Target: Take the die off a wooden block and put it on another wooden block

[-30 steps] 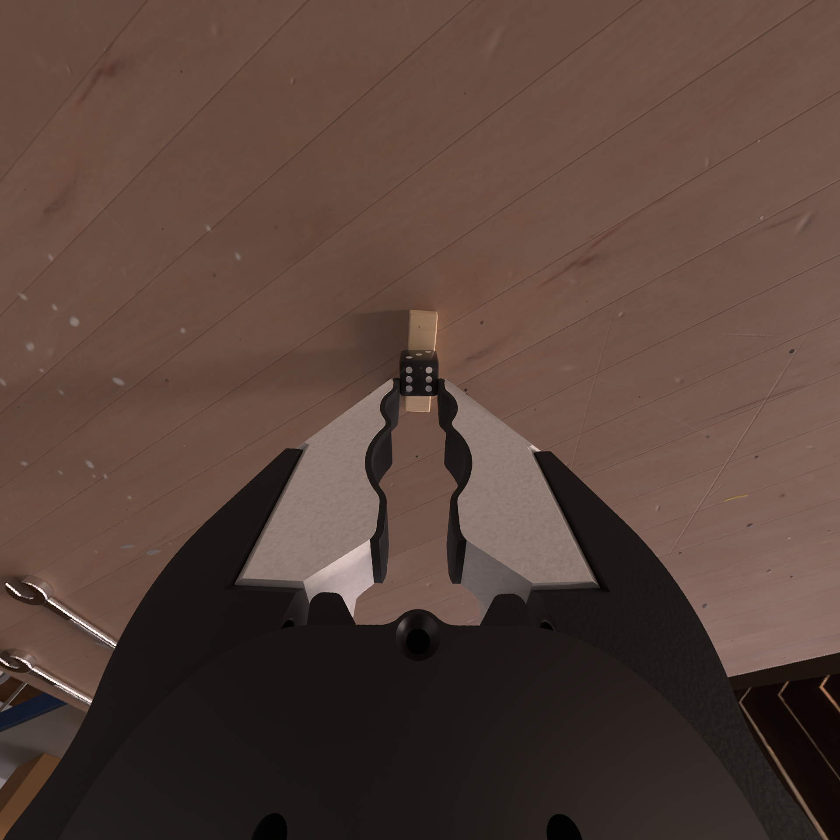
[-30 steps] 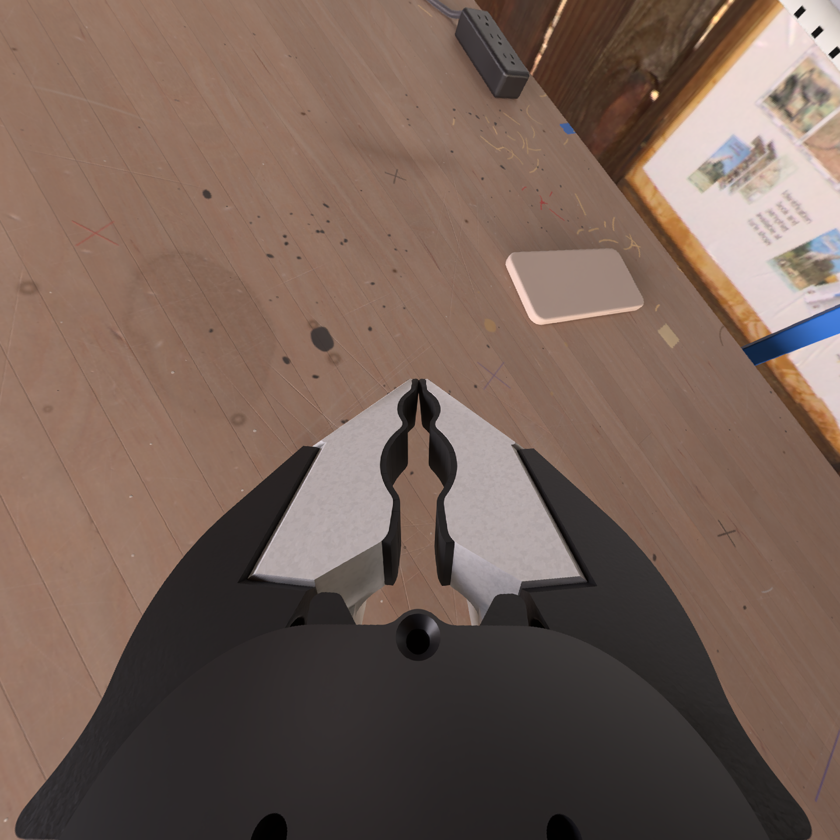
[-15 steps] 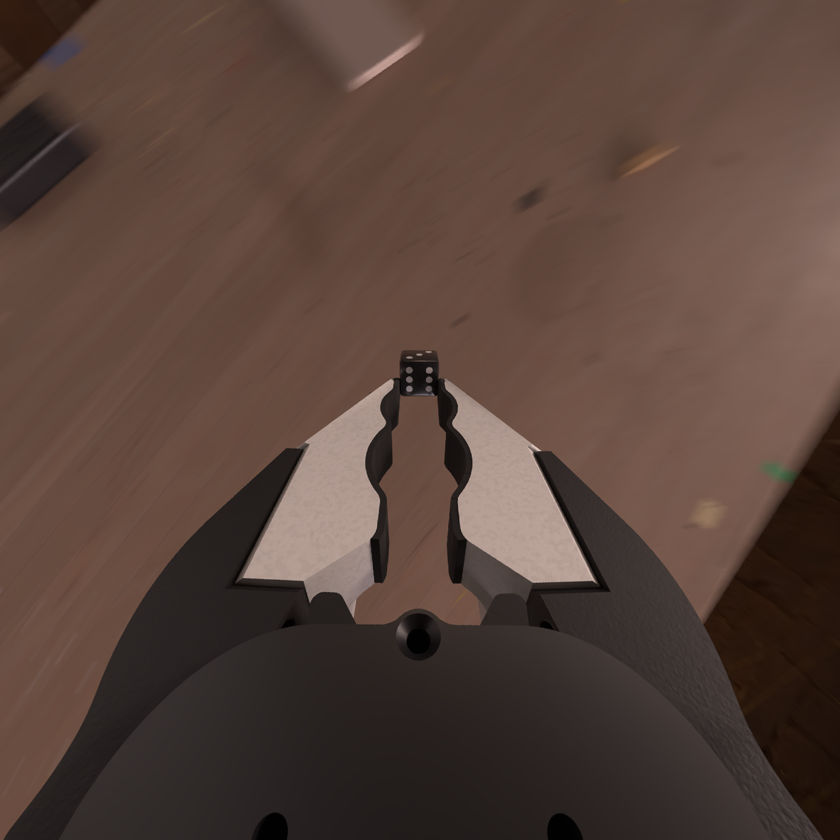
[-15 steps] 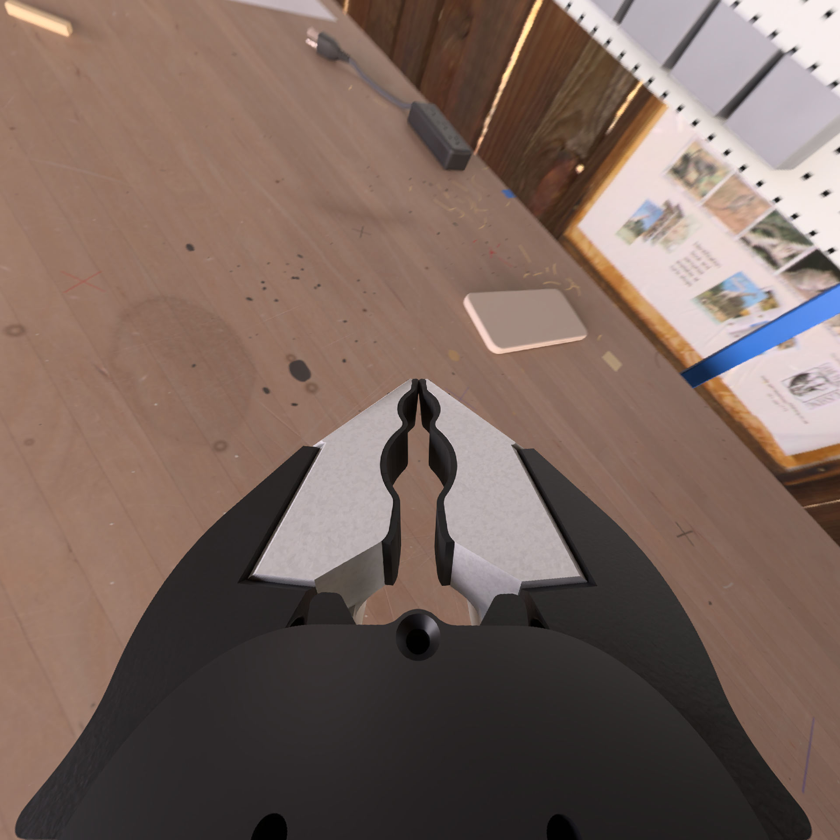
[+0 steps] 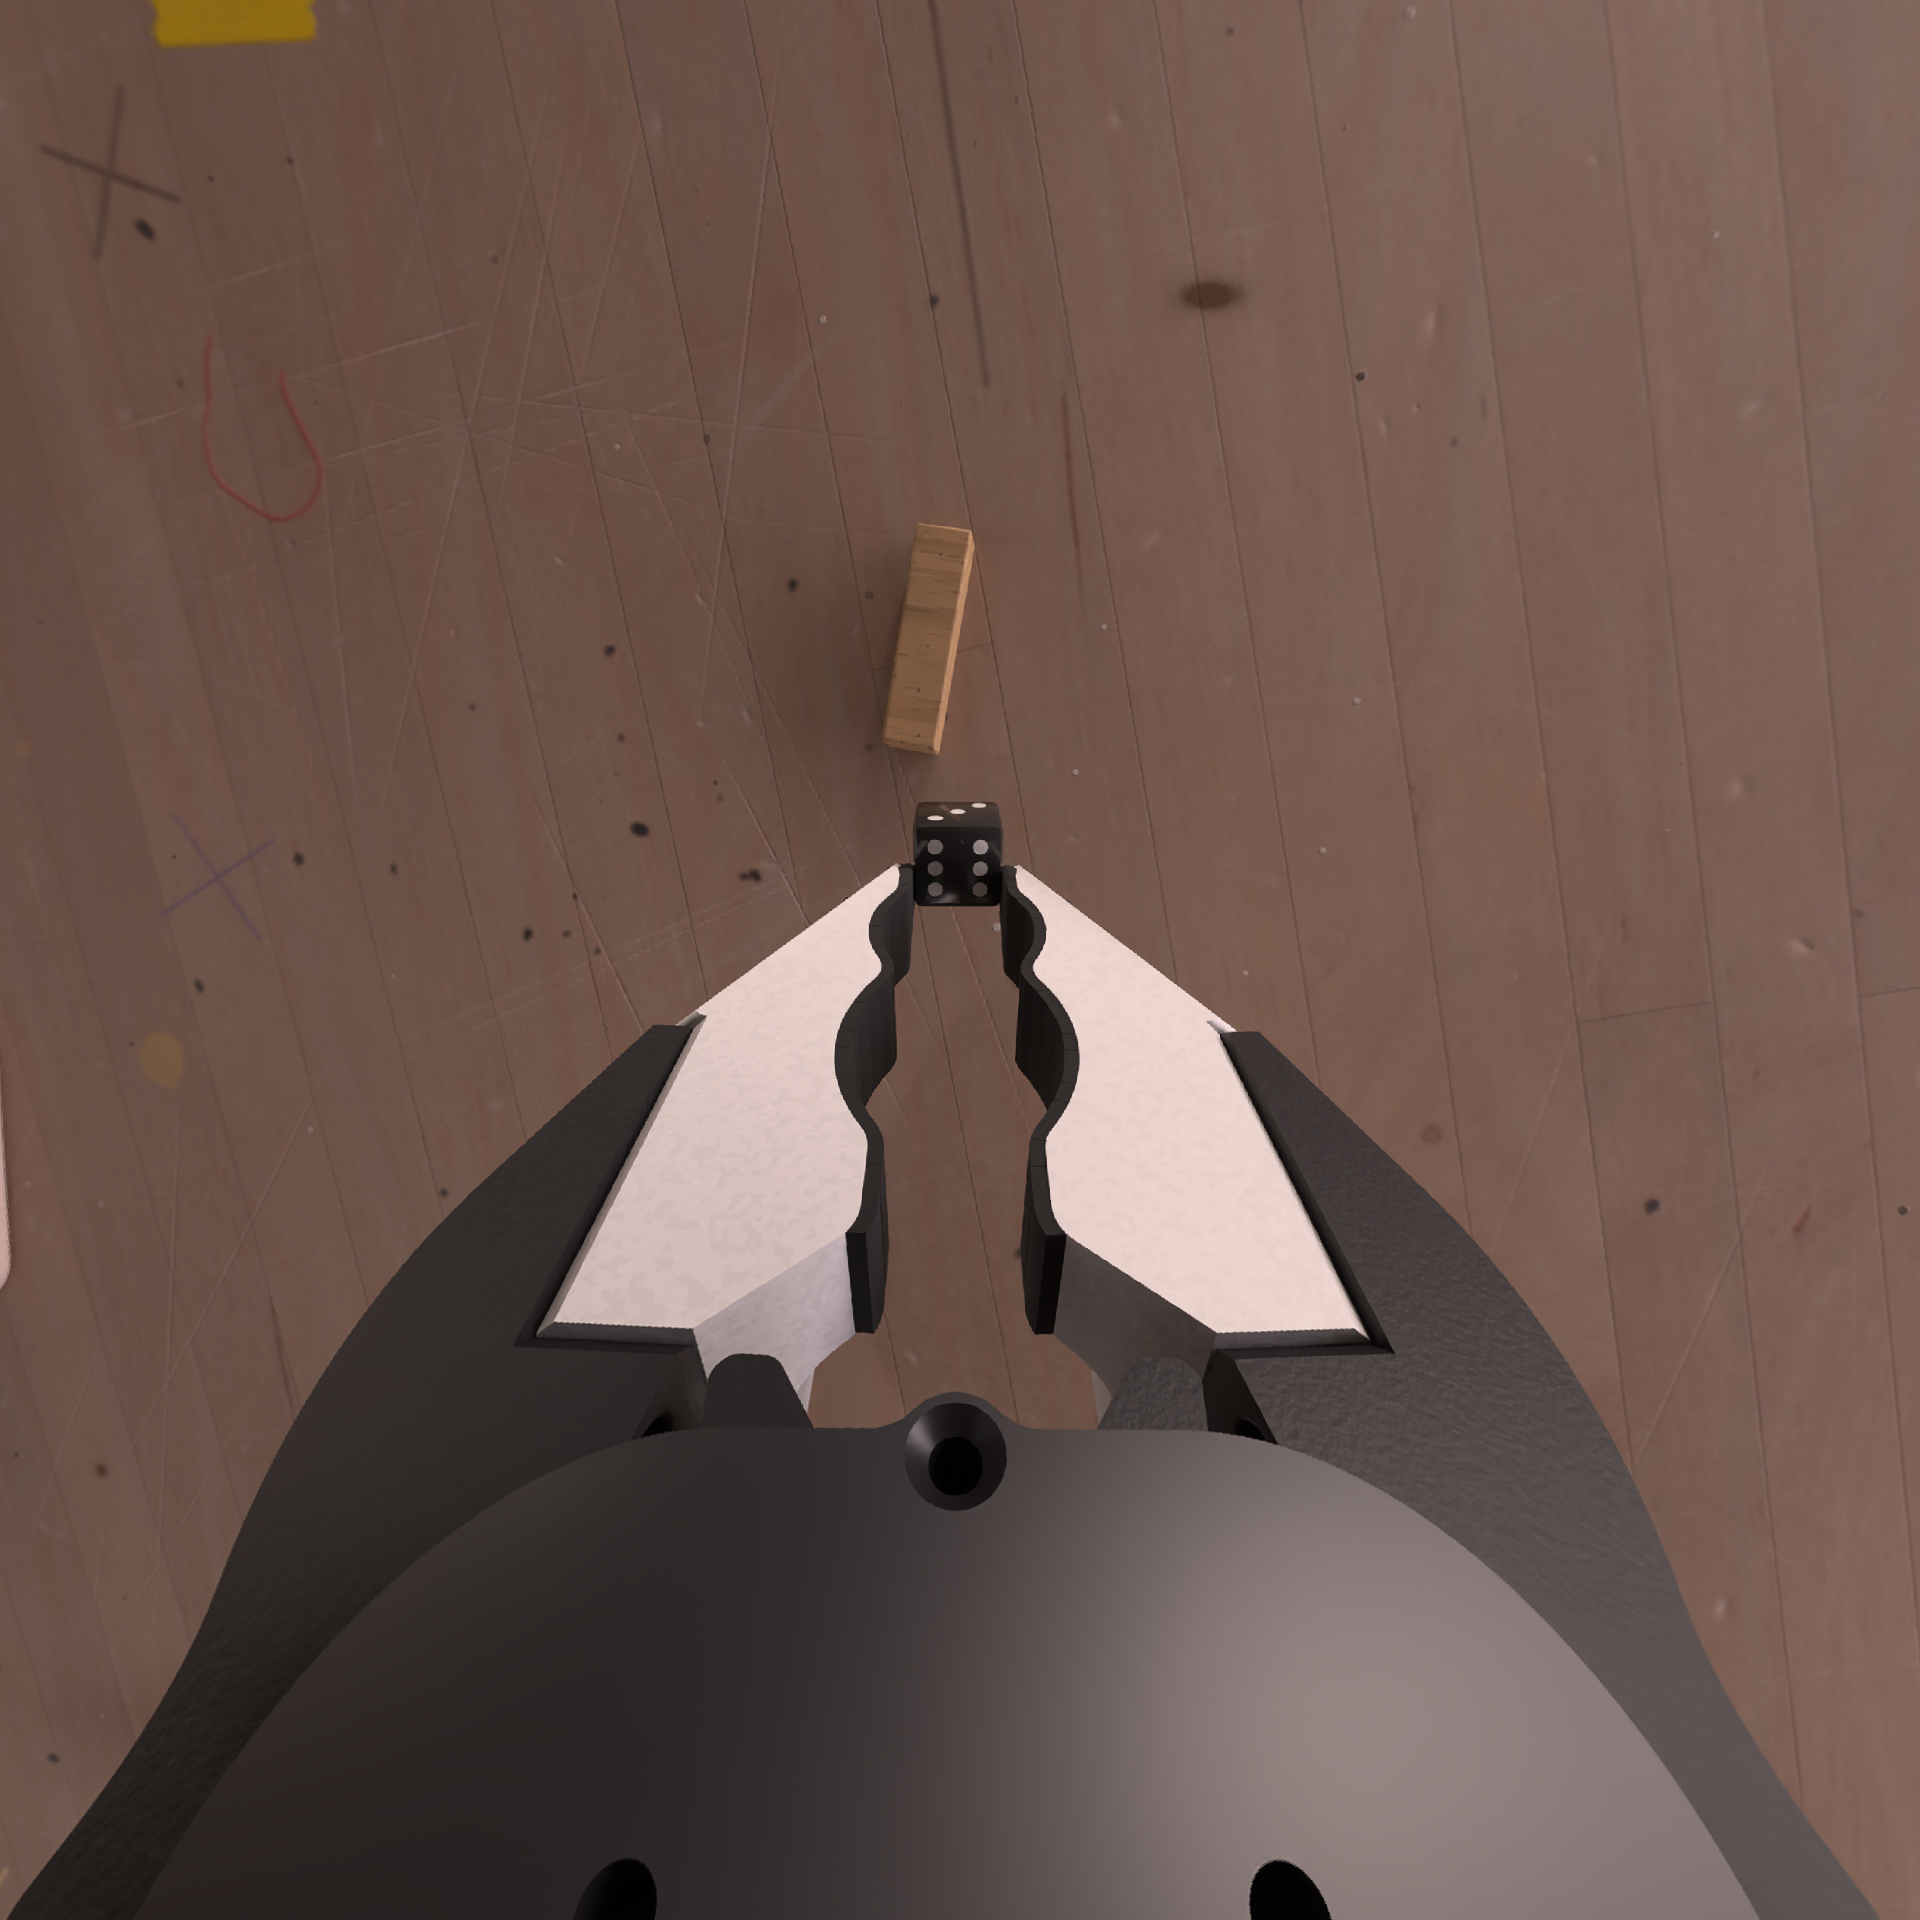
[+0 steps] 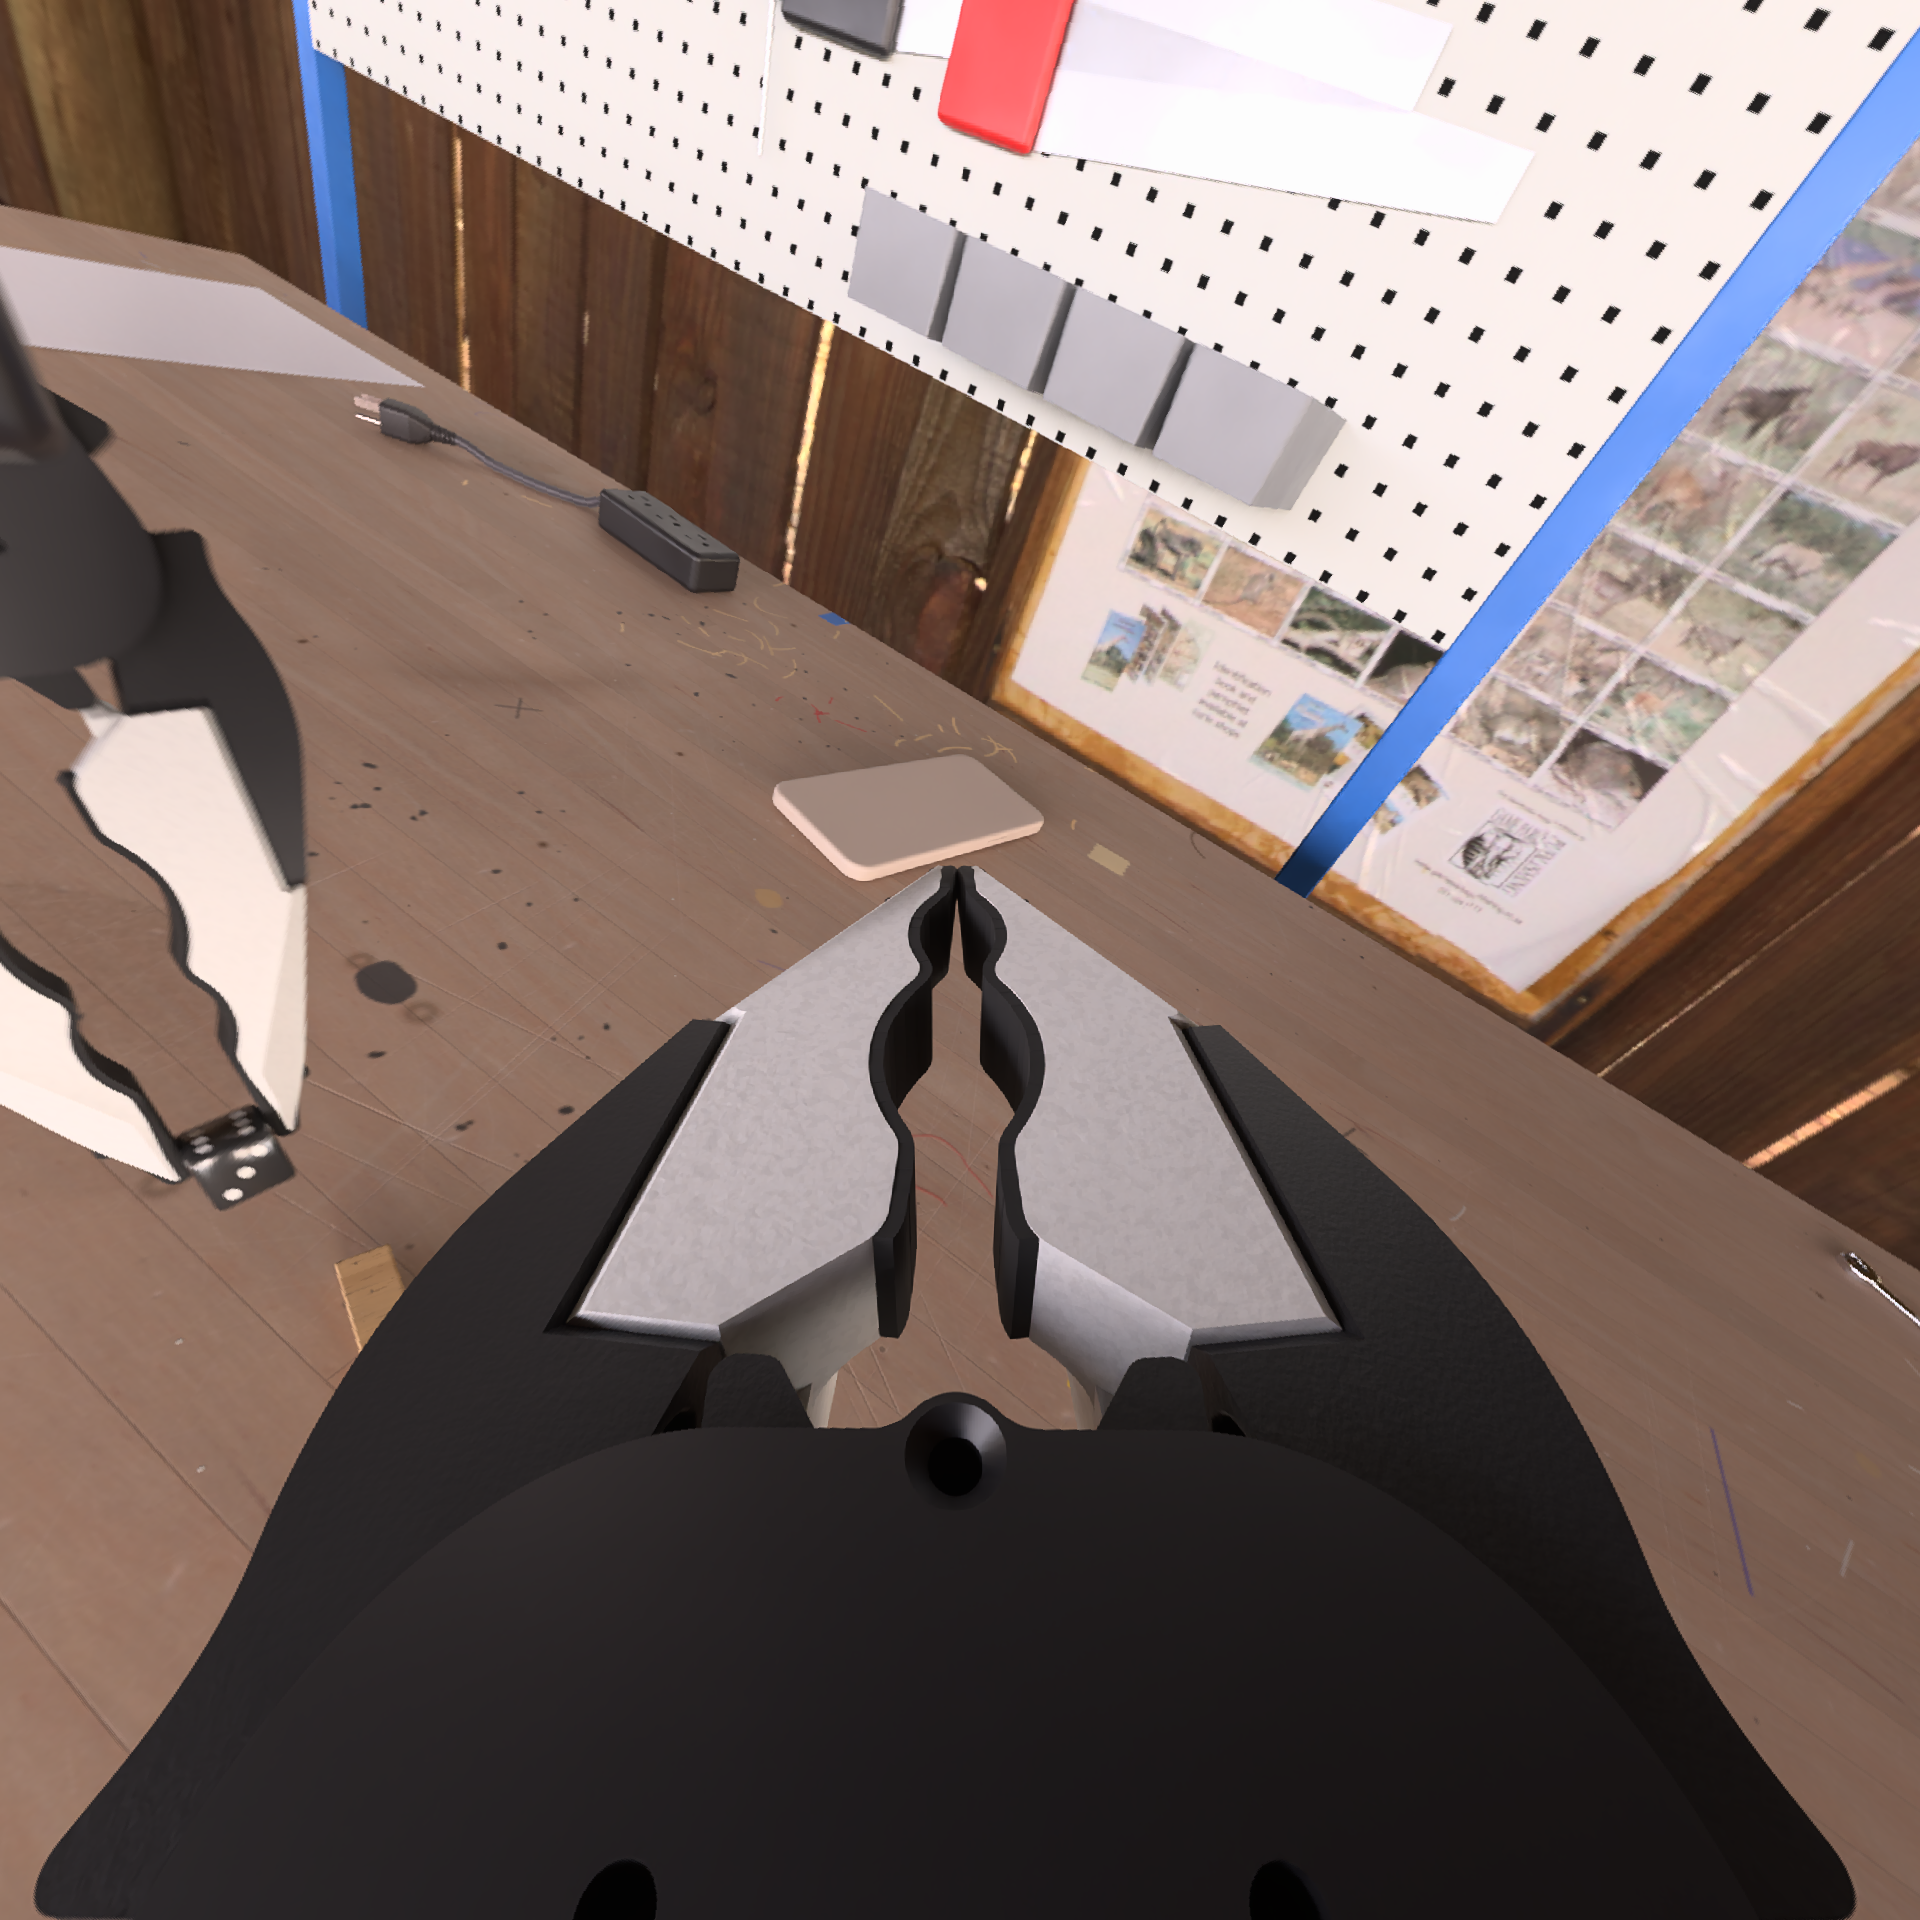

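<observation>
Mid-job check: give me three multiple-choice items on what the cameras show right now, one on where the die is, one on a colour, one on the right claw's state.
1. Where is the die?
A. lying on the workbench
B. pinched between the left claw's fingertips
C. resting on the wooden block

2. What colour is the die?
A. black with pale pips
B. white with black pips
C. red with white pips

3. How is the right claw?
A. wide open
B. shut on the die
C. shut with nothing in it

Answers: 1 B, as the tips press both sides of the die, short of the wooden block ahead. 2 A, as its faces are black with pale dots. 3 C, as its tips meet over the workbench with nothing between them.
</observation>
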Controlling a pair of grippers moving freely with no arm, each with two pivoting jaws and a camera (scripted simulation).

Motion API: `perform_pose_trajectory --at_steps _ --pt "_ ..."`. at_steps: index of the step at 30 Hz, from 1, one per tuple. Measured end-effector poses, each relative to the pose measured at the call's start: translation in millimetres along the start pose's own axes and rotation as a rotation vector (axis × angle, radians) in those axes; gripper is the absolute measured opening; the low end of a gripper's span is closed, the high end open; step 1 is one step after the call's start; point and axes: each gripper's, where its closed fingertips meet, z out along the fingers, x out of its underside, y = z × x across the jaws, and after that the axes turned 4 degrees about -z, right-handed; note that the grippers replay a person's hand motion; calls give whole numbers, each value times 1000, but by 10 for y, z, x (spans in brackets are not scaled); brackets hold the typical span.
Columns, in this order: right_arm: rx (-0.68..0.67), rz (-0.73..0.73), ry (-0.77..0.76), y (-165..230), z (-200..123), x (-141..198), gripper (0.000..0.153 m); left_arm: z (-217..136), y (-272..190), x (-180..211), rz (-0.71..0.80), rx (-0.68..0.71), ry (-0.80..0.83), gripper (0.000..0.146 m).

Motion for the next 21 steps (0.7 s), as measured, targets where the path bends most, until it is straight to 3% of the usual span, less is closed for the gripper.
perform_pose_trajectory --at_steps 9,21 --pt "-13 -11 25 59 -11 -49 0 151 37 52 38 30 105 16" --pt "-34 52 89 28 3 109 0 152 65 -67 59 3 72 16"
